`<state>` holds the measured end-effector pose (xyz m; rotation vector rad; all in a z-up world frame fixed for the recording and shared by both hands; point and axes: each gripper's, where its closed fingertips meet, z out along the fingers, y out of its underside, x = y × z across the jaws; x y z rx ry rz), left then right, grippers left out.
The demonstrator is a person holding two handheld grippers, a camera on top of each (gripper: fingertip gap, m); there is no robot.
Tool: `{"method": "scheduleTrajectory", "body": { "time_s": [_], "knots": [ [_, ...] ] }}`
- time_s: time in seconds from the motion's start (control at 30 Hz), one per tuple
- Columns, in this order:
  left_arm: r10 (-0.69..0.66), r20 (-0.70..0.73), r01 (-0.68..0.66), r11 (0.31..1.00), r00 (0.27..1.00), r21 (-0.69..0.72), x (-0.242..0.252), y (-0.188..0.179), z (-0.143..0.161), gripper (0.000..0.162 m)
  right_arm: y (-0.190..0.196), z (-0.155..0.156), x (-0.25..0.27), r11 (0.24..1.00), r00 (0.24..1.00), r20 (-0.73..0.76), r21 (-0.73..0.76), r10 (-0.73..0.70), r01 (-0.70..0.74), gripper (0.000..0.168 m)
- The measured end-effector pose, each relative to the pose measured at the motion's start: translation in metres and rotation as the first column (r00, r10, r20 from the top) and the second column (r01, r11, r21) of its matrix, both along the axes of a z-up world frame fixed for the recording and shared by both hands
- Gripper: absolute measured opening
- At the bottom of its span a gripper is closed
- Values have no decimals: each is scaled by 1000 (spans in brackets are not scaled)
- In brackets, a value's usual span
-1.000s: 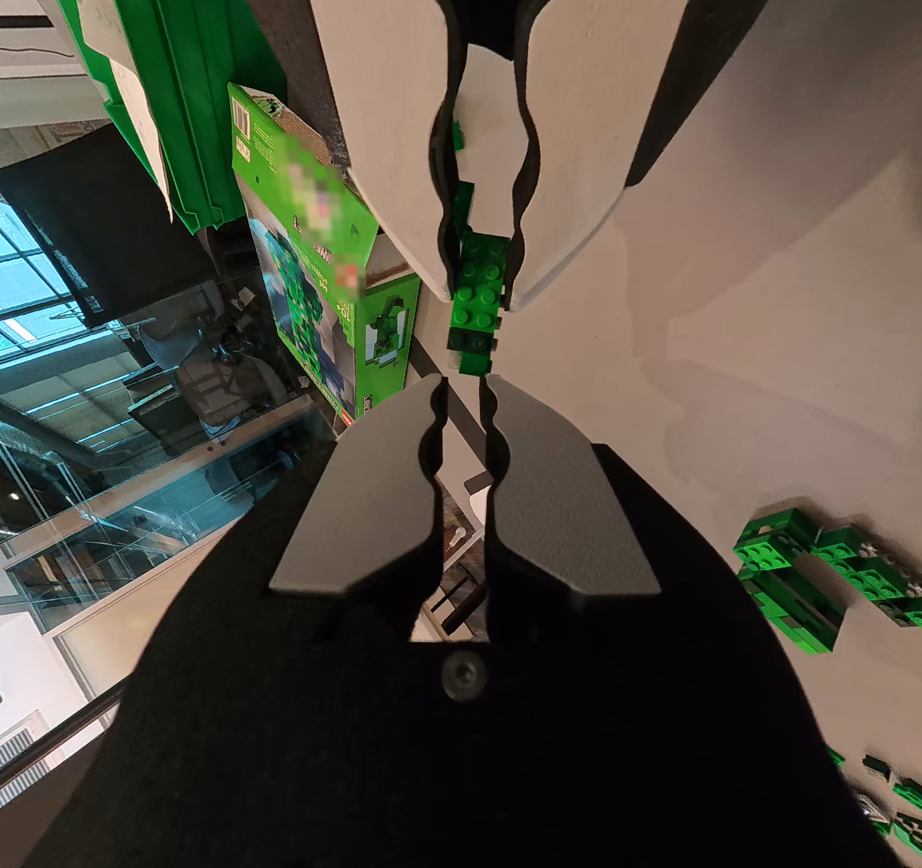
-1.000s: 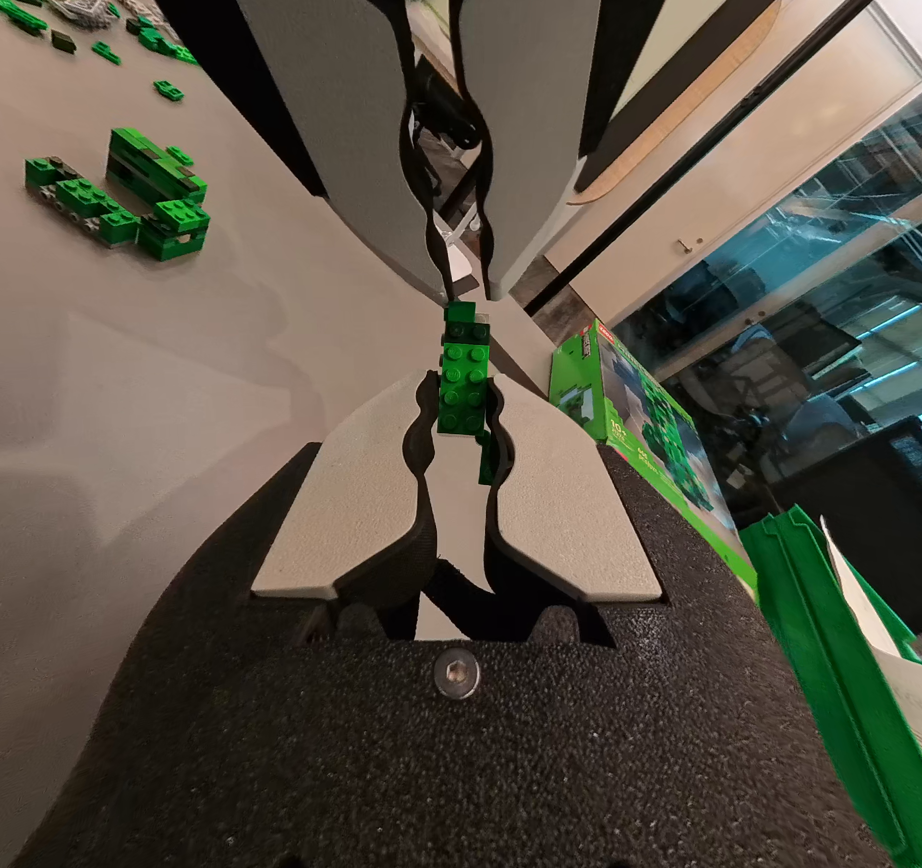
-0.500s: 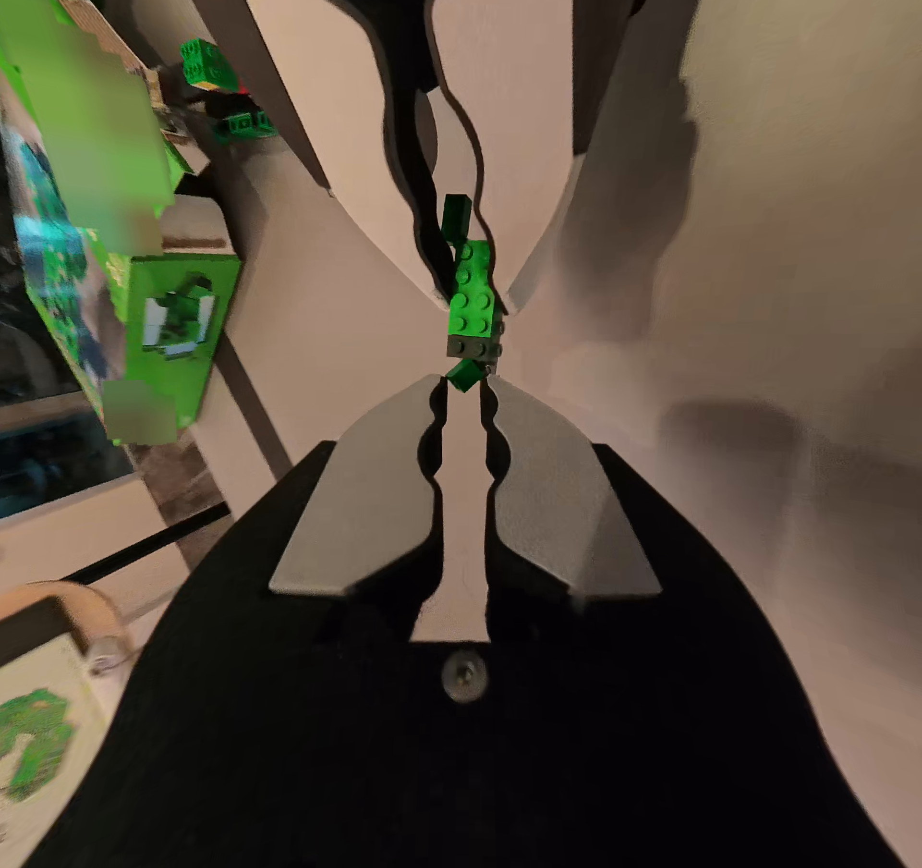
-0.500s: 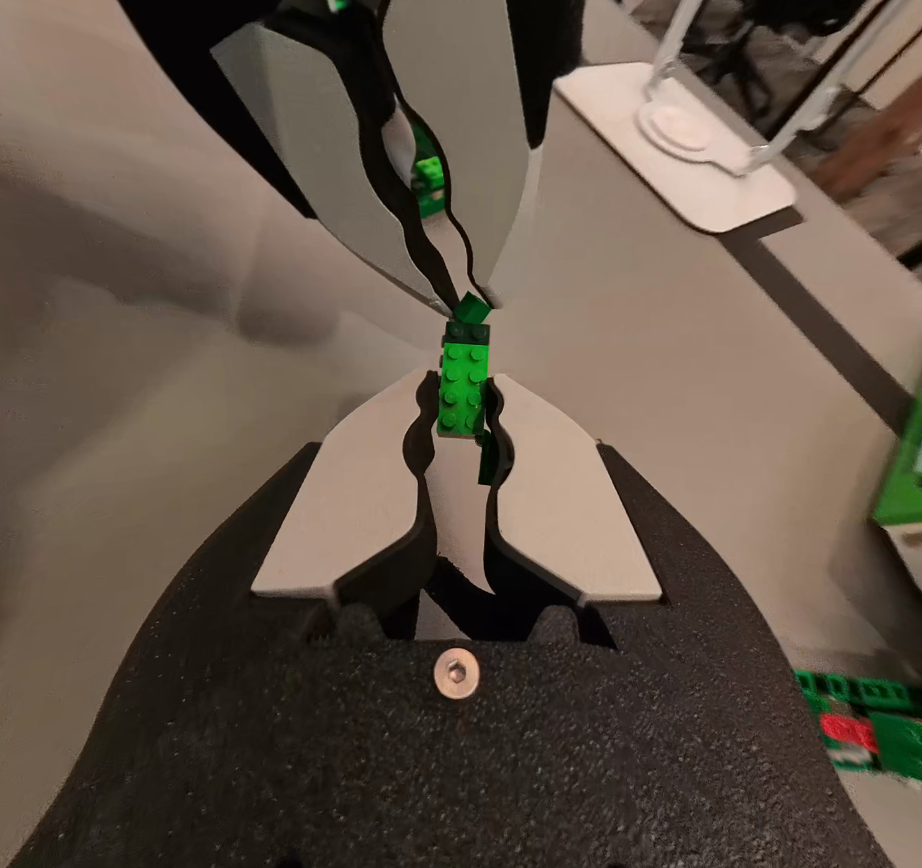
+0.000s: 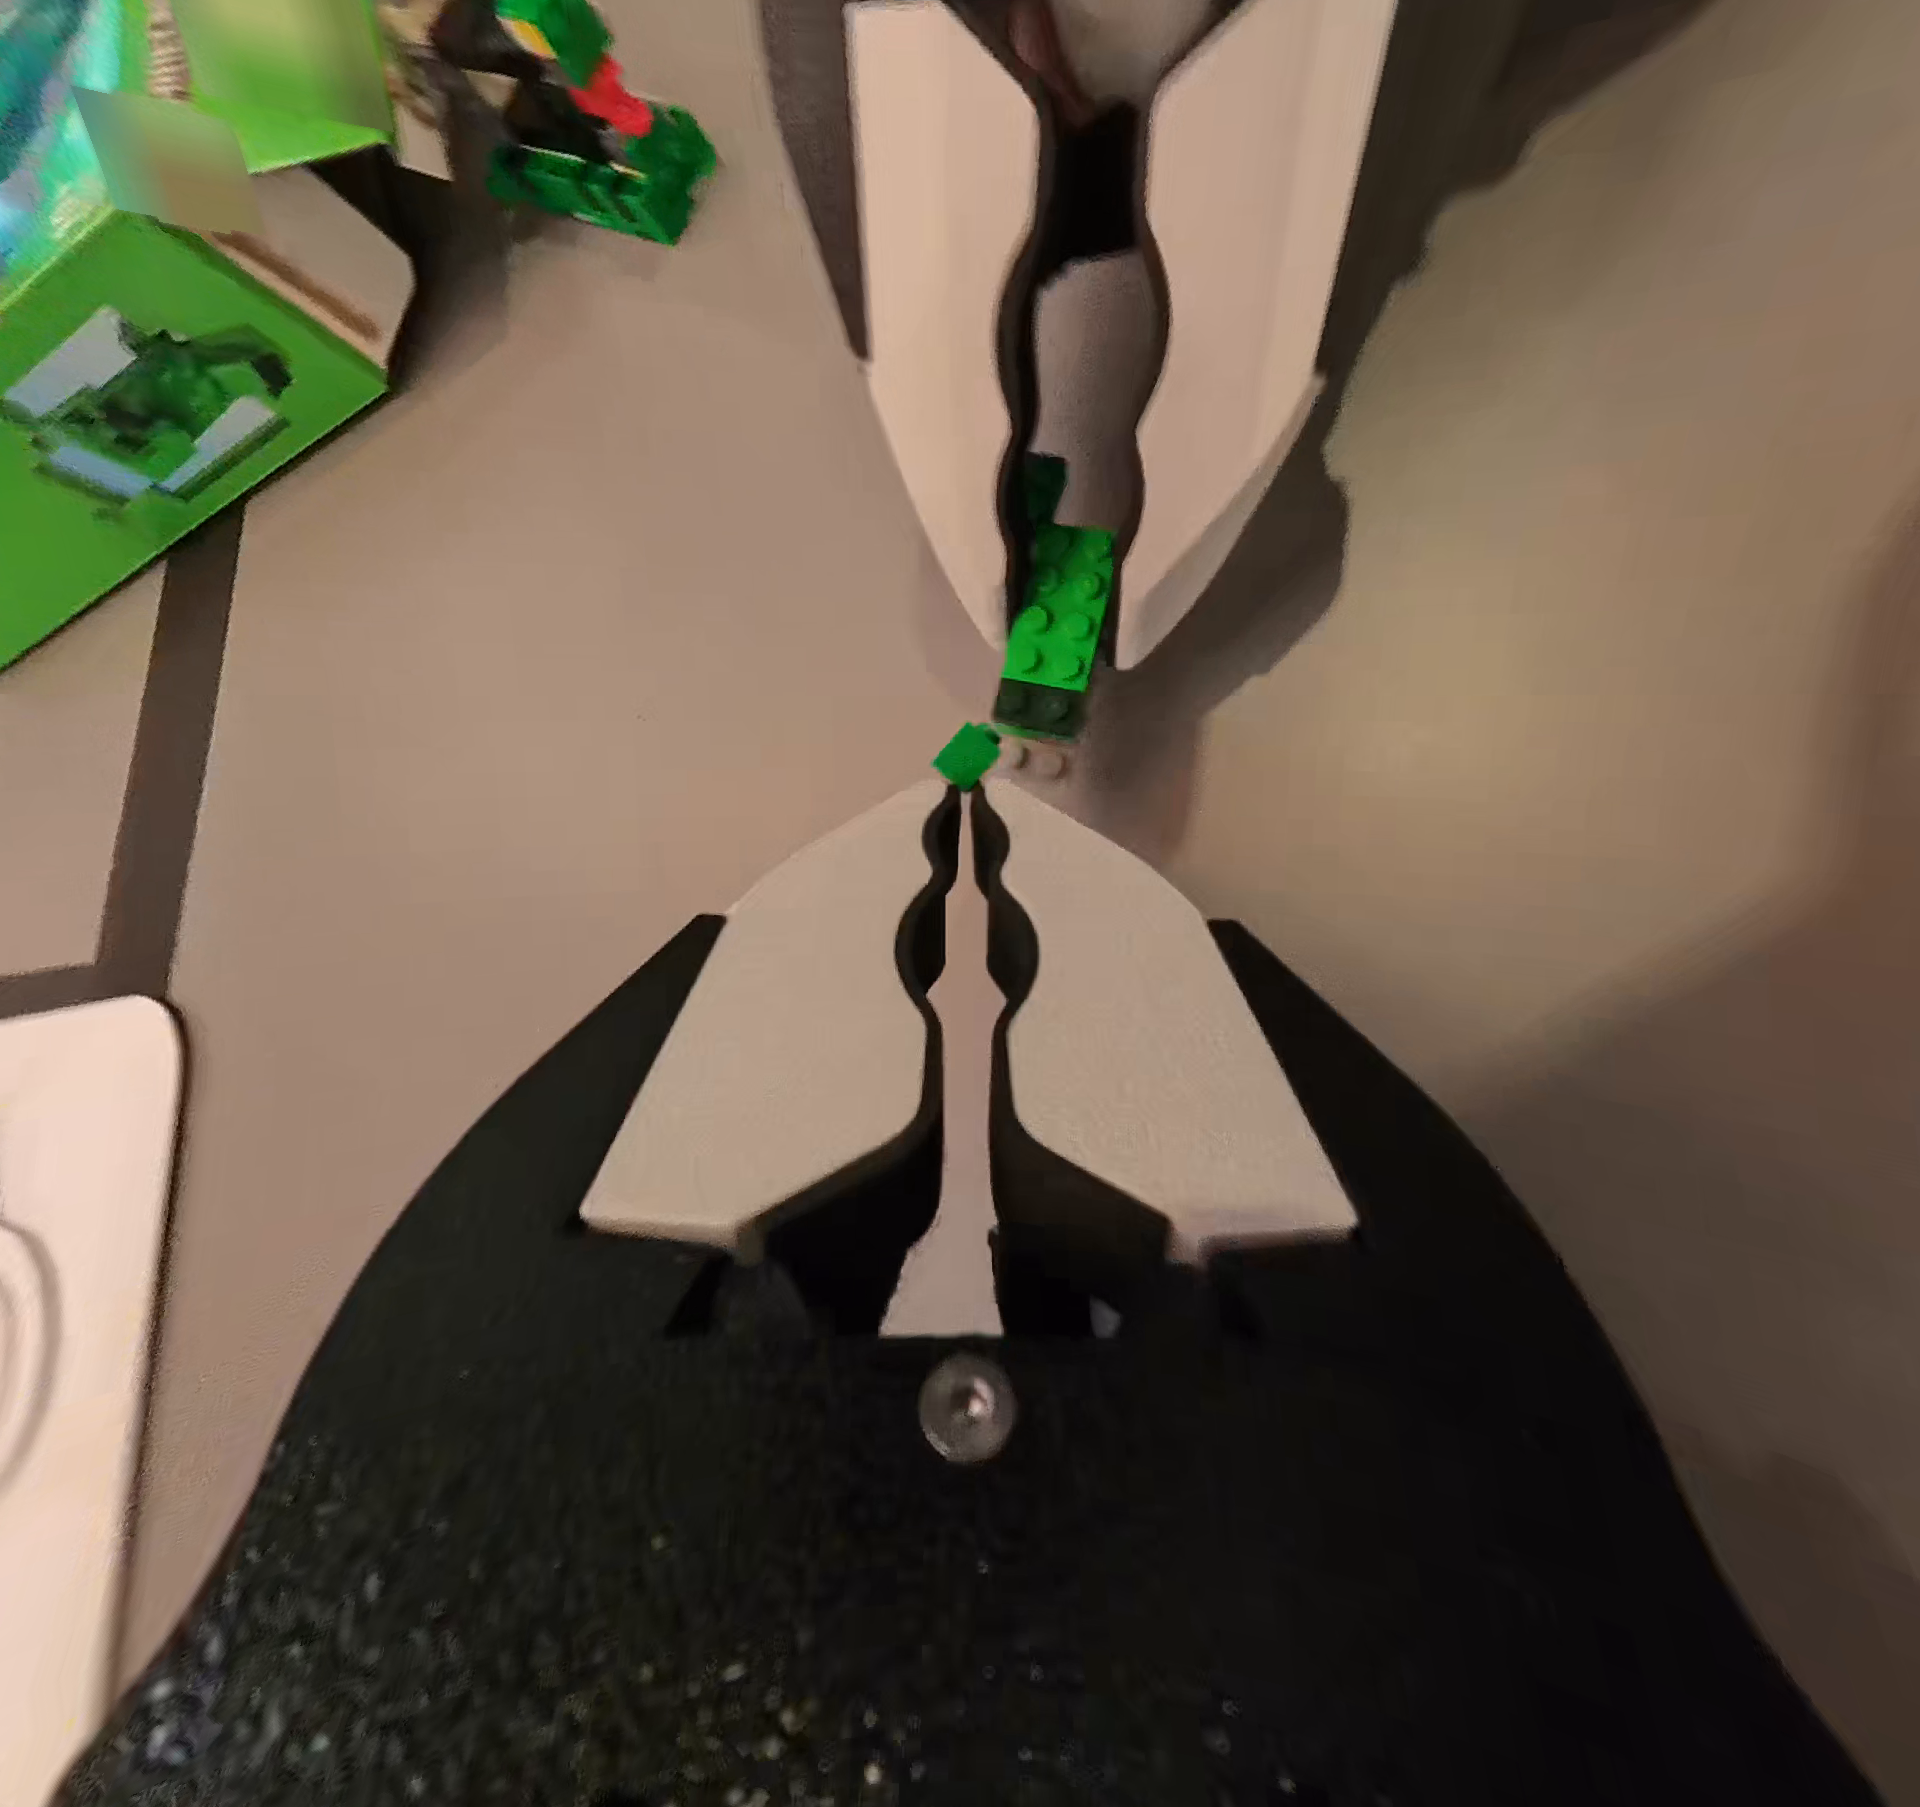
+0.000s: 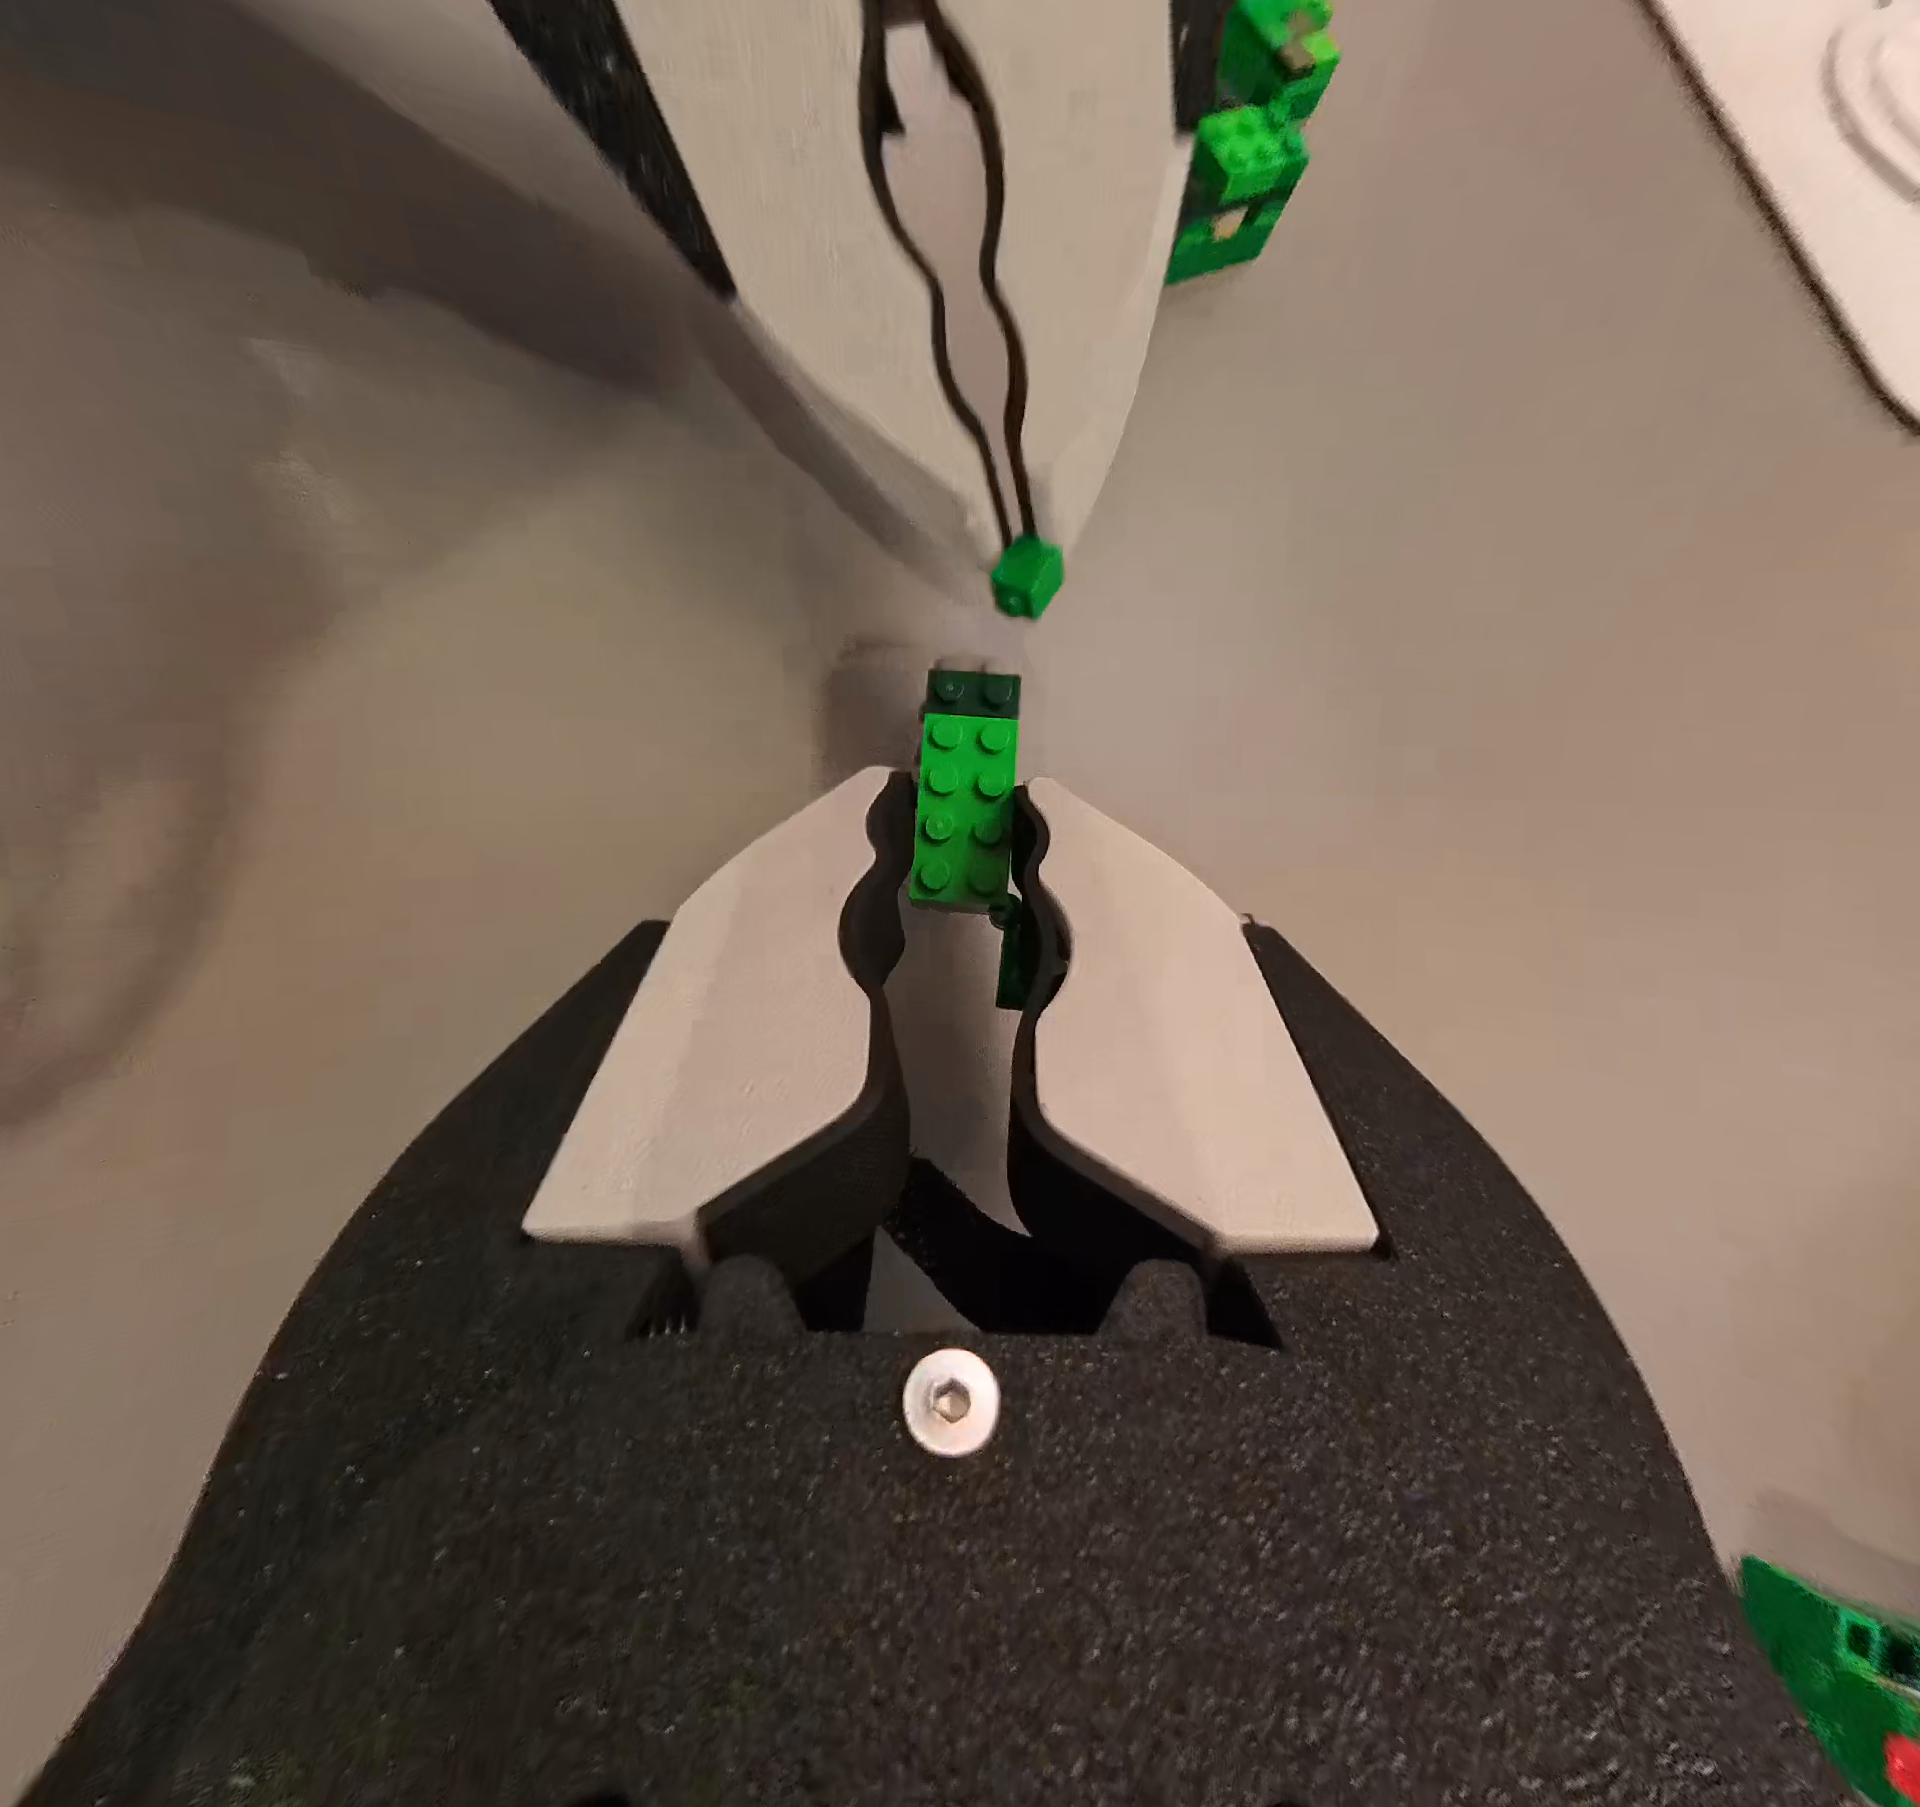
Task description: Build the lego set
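light, rigid plastic throughout: judged stiff enough to take a firm pinch, too slick and small to forgive a loose one. best taken by flat side walls, never across the studs, with both pads bearing squarely.

held above the grey tabletop [image 5: 582, 614], between the two tools: a small brick stack [image 6: 966, 801], bright green two-by-four on top with a dark green row and a pale grey end beyond it. clamped by the right gripper [image 6: 961, 796] across its long sides, tips closed against the bright green brick, a dark green piece hanging by the inner edge of one finger. same stack seen from the far side in the left wrist view [image 5: 1060, 625], gripped near the tips, grey end poking out free.

just off that free end, not touching in the right wrist view: a tiny green one-stud cube [image 6: 1027, 578], tilted on a corner. pinched at the very tips of the left gripper [image 5: 966, 791], fingers drawn almost together, only a thin slit left. a shallow hold, judged likely to let the cube twist or pop out under pressing force.

elsewhere on the table: a partly built green model [image 5: 592, 147] with black and red bits, beside a green box [image 5: 156, 438], well apart from the work.
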<state>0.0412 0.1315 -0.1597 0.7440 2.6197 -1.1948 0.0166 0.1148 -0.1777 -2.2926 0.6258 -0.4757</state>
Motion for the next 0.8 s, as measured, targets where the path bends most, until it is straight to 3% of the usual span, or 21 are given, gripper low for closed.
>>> {"method": "scheduleTrajectory", "body": {
  "time_s": [0.03,0.17,0.27,0.4,0.57,0.8],
  "knots": [
    [22,-46,-24,999,999,-34,-1,0,2,1,-1,-5,-2,1000,1000,-25,-22,3,-4,17],
    [70,-215,-100,986,974,-134,-4,1,11,1,0,-15,-4,998,997,-72,-56,10,-14,18],
    [90,-261,-134,979,961,-155,-3,3,14,1,3,-17,-5,998,996,-91,-63,10,-16,18],
    [77,-333,-148,970,940,-194,-5,3,19,1,-2,-7,3,998,1000,-7,-64,-19,19,34],
    [58,-390,-158,961,919,-228,-8,0,23,1,17,43,12,990,975,219,142,-37,5,16],
    [28,-415,-136,963,909,-234,-14,0,24,1,21,44,12,996,961,275,90,-23,-2,13]
  ]
}}
